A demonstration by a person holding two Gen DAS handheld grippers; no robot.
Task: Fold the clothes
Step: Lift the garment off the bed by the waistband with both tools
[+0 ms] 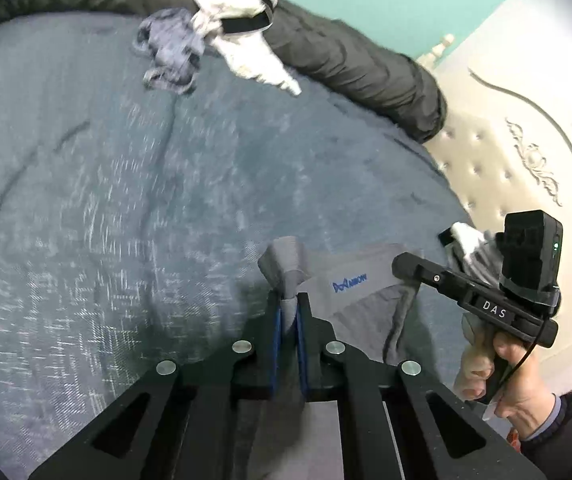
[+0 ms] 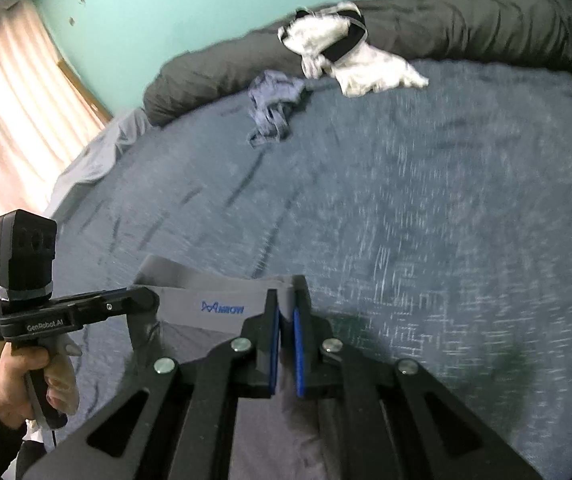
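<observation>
Both grippers hold one grey garment (image 1: 366, 292) by its waistband, just above the near edge of the bed (image 1: 125, 200). The left gripper (image 1: 290, 304) has its blue-padded fingers (image 1: 277, 332) clenched on a bunched end of the band; the right gripper (image 2: 284, 312) is clamped on the other end, the band with its blue lettering stretched between them. Each tool sits in a person's hand (image 1: 518, 380). Near the bed's far edge lie a crumpled blue-grey garment (image 1: 169, 56) and a white-and-black garment (image 1: 237, 28), against a rolled dark duvet (image 1: 366, 60).
</observation>
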